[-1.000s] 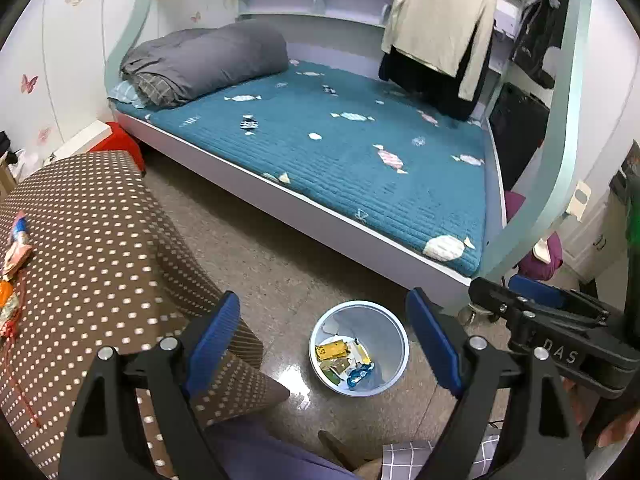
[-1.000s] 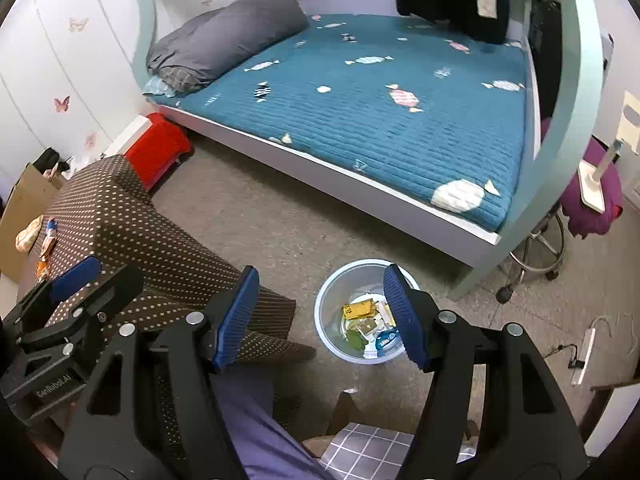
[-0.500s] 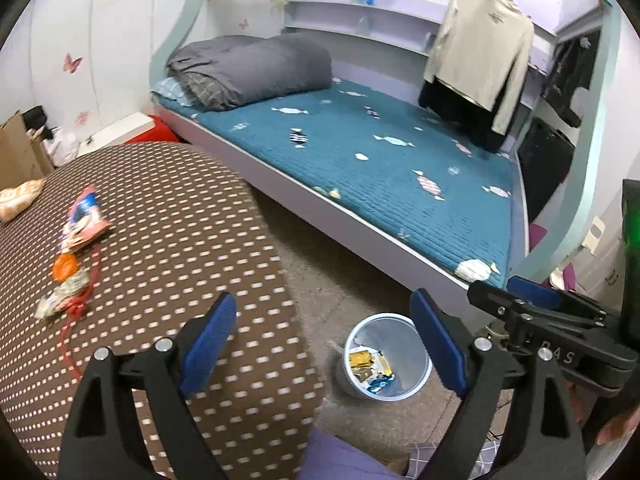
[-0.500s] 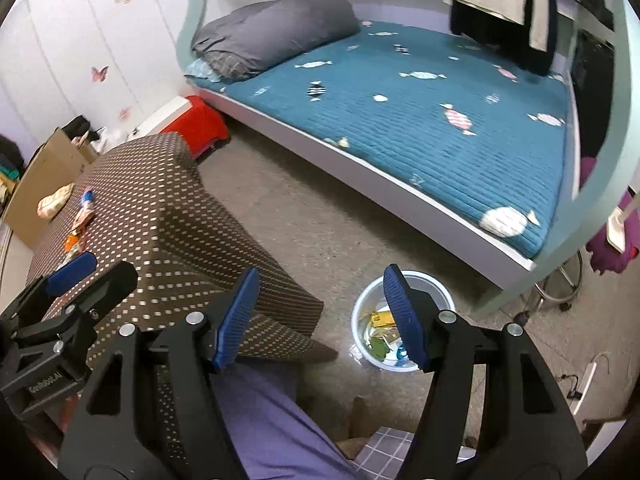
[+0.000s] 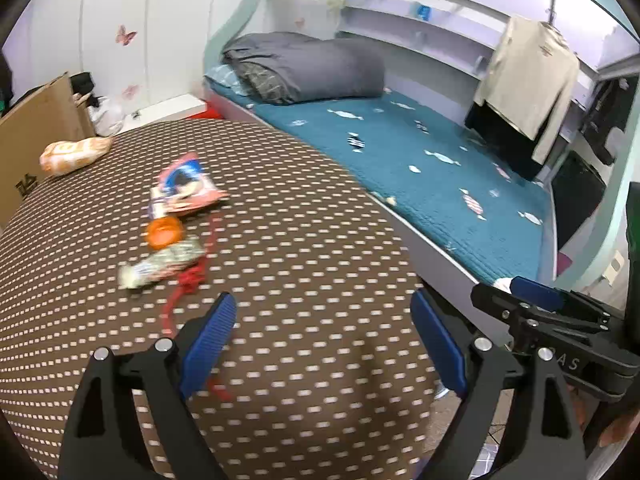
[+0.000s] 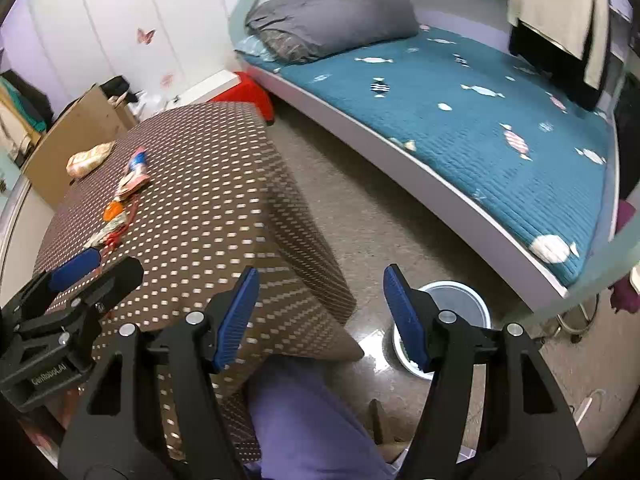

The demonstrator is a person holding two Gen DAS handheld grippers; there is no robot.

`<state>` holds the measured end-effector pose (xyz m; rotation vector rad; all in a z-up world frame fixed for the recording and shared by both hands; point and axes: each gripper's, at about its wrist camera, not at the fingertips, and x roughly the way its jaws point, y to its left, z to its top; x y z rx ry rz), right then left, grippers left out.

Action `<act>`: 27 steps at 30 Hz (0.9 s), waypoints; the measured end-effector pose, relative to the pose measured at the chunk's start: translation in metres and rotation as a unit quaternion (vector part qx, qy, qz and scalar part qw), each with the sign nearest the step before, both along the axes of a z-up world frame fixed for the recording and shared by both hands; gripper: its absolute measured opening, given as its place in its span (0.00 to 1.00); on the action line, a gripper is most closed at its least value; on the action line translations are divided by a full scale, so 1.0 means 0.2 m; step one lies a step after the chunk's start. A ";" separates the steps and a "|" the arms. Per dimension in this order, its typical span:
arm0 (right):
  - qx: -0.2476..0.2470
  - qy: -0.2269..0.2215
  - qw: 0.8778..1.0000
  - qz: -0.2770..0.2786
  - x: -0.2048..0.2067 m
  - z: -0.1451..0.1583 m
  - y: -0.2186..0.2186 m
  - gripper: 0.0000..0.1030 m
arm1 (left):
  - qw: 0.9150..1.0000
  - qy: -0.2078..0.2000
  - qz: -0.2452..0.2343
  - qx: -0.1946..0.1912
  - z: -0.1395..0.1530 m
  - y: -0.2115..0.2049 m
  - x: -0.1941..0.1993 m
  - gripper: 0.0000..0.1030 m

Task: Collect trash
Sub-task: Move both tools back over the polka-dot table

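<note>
Trash lies on a brown dotted table: a red and blue snack wrapper, an orange cap, a silvery crumpled wrapper, a red string and an orange snack bag at the far edge. My left gripper is open and empty, just right of the string. My right gripper is open and empty over the floor, between the table corner and the white trash bin. The trash pile also shows in the right wrist view.
A bed with a blue mattress and grey duvet stands beyond the table. A cardboard box is at the left, a red box by the bed. My legs are below the right gripper.
Both grippers swung left and up, from above the trash bin toward the table. The trash on the table came into close view of the left gripper; the bin left its view.
</note>
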<state>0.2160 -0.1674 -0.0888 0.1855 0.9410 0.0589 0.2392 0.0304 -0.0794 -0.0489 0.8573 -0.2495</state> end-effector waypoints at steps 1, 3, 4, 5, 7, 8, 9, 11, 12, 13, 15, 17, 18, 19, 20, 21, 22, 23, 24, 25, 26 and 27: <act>0.000 0.000 1.000 0.005 0.01 0.00 0.03 0.62 | 1.000 0.000 0.003 0.000 0.00 0.02 0.00 0.84; -0.002 0.000 1.000 0.016 0.03 0.01 0.09 0.62 | 1.000 -0.001 0.012 0.001 0.00 0.08 0.01 0.84; -0.003 0.001 1.000 0.021 0.04 0.01 0.12 0.62 | 1.000 -0.001 0.016 0.001 0.00 0.12 0.01 0.84; -0.003 0.001 1.000 0.025 0.05 0.01 0.15 0.62 | 1.000 -0.001 0.019 0.002 0.00 0.14 0.02 0.84; -0.004 0.000 0.999 0.034 0.07 0.02 0.19 0.62 | 1.000 0.000 0.023 0.004 0.00 0.21 0.03 0.84; -0.005 0.000 0.999 0.040 0.08 0.02 0.22 0.62 | 1.000 0.000 0.023 0.006 0.00 0.24 0.03 0.84; -0.006 0.001 0.999 0.045 0.09 0.02 0.25 0.62 | 1.000 0.001 0.025 0.011 0.00 0.27 0.04 0.84; -0.008 0.002 0.999 0.052 0.10 0.01 0.29 0.62 | 0.999 0.003 0.029 0.025 -0.01 0.30 0.07 0.84; -0.009 0.003 0.998 0.056 0.10 0.01 0.32 0.62 | 0.999 0.003 0.030 0.028 -0.01 0.33 0.07 0.84; -0.010 0.004 0.998 0.061 0.11 0.01 0.35 0.62 | 0.999 0.004 0.030 0.028 -0.02 0.35 0.08 0.84; -0.012 0.007 0.998 0.067 0.12 0.00 0.39 0.62 | 0.999 0.006 0.030 0.026 -0.02 0.41 0.11 0.84; -0.015 0.010 0.997 0.074 0.14 -0.01 0.43 0.62 | 0.999 0.008 0.026 0.028 -0.02 0.45 0.14 0.84; -0.016 0.012 0.997 0.076 0.15 -0.01 0.45 0.62 | 0.999 0.009 0.025 0.034 -0.03 0.47 0.16 0.84; -0.017 0.013 0.997 0.079 0.16 -0.02 0.48 0.62 | 0.999 0.010 0.024 0.039 -0.03 0.48 0.18 0.84; -0.017 0.014 0.997 0.080 0.16 -0.02 0.49 0.62 | 0.999 0.012 0.022 0.045 -0.04 0.49 0.20 0.84; -0.018 0.016 0.996 0.081 0.17 -0.03 0.50 0.62 | 0.998 0.013 0.020 0.054 -0.05 0.51 0.22 0.84; -0.019 0.018 0.996 0.082 0.17 -0.04 0.51 0.62 | 0.998 0.013 0.019 0.063 -0.05 0.52 0.23 0.84; -0.020 0.020 0.996 0.083 0.18 -0.05 0.52 0.62 | 0.997 0.015 0.016 0.075 -0.07 0.53 0.25 0.84; -0.021 0.022 0.996 0.084 0.19 -0.05 0.53 0.62 | 0.996 0.018 0.013 0.082 -0.07 0.54 0.26 0.84; -0.023 0.024 0.996 0.085 0.19 -0.06 0.54 0.62 | 0.996 0.021 0.010 0.087 -0.09 0.55 0.27 0.84; -0.024 0.025 0.996 0.086 0.20 -0.07 0.55 0.62 | 0.996 0.026 0.006 0.091 -0.10 0.55 0.29 0.84; -0.025 0.026 0.996 0.086 0.21 -0.07 0.56 0.62 | 0.995 0.030 0.002 0.094 -0.11 0.55 0.30 0.84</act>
